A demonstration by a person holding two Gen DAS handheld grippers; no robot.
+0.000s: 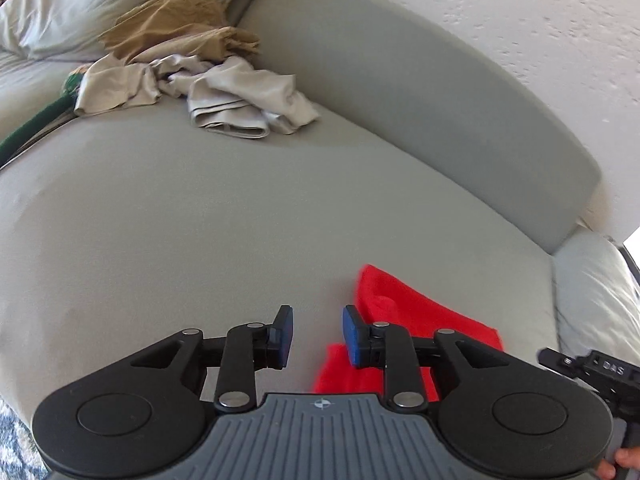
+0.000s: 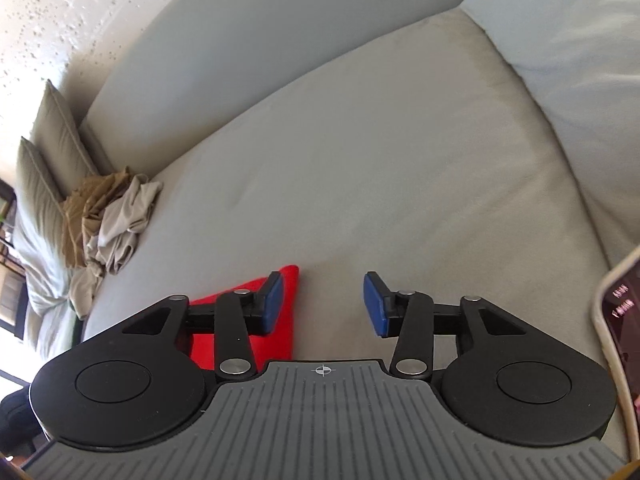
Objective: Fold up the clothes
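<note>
The left gripper (image 1: pixel 318 336), black-armed with blue rubber pads, hangs over a wide grey fabric sofa seat (image 1: pixel 200 220) with its jaws parted and nothing between them. A bright red folded cloth (image 1: pixel 404 312) lies flat on the seat just beyond and under the right-hand pad, spreading toward 3 o'clock of the left wrist view's lower half; the pad overlaps it in view, but whether it touches the fabric cannot be told. Up at 11 o'clock in that view sits a heap of crumpled clothes: a pale beige garment (image 1: pixel 240 96) in front, a tan-brown garment (image 1: pixel 180 28) behind it, and a dark green piece (image 1: pixel 36 124) trailing off toward 9 o'clock, all well apart from the red cloth. A light grey pillow (image 1: pixel 80 4) rests behind the heap, and the curved grey sofa backrest (image 1: pixel 400 100) runs from 12 to 3 o'clock under a textured white wall (image 1: pixel 520 8). At 4 o'clock part of the other tool and a fingertip of a hand (image 1: pixel 624 462) show. The right gripper (image 2: pixel 324 304) is likewise spread wide and empty above the seat; the red cloth lies under its left-hand pad at about 8 o'clock, and the clothes heap appears at 9 o'clock. A phone-like screen edge (image 2: pixel 616 308) stands at 3 o'clock.
</note>
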